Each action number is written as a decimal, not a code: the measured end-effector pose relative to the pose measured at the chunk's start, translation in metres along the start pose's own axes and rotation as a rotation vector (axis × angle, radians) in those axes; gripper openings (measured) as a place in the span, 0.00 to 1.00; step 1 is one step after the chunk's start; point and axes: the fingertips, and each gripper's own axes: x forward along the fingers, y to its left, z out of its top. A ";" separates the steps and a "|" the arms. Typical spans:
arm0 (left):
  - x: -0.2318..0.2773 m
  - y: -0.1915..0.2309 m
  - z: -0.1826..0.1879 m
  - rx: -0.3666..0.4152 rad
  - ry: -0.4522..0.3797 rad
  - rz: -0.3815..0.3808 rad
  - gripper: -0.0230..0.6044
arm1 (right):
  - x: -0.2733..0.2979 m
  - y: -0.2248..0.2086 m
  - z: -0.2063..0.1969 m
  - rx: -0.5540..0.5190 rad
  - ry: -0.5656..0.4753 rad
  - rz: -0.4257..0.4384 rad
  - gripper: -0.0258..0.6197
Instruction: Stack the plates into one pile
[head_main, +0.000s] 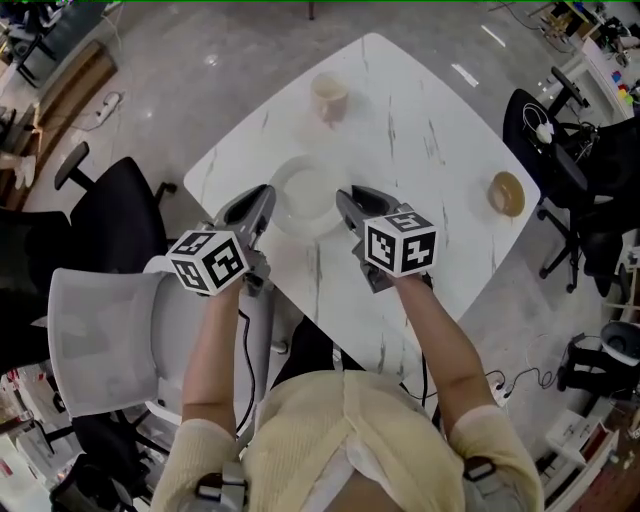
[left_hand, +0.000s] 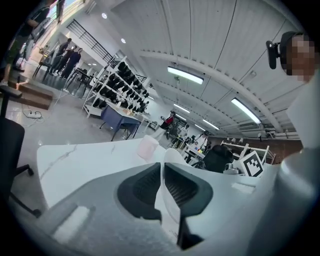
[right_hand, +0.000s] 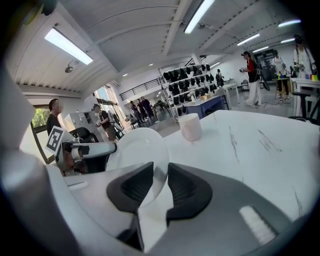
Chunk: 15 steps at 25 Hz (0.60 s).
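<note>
One white plate (head_main: 305, 195) hangs low over the white marble table (head_main: 420, 130), between both grippers. My left gripper (head_main: 266, 192) is shut on its left rim; in the left gripper view the thin rim (left_hand: 172, 156) fills the narrow gap between the jaws (left_hand: 163, 167). My right gripper (head_main: 345, 197) is on the right rim. In the right gripper view the plate (right_hand: 137, 147) tilts up toward the camera, its near edge between the dark pads (right_hand: 160, 172), which stand fairly wide and bear on it. No second plate is in sight.
A pale cup (head_main: 329, 97) stands at the table's far side, and a brown bowl (head_main: 506, 193) sits near its right corner. A black office chair (head_main: 110, 215) and a white mesh chair (head_main: 100, 340) stand at the left, more black chairs (head_main: 560, 150) at the right.
</note>
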 end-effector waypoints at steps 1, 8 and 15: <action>0.005 -0.004 -0.003 0.011 0.014 -0.001 0.08 | -0.005 -0.005 -0.001 0.006 0.000 -0.014 0.19; 0.040 -0.037 -0.024 0.092 0.113 -0.019 0.09 | -0.041 -0.042 -0.011 0.070 -0.003 -0.113 0.18; 0.071 -0.065 -0.049 0.149 0.205 -0.034 0.10 | -0.075 -0.074 -0.025 0.129 -0.015 -0.199 0.16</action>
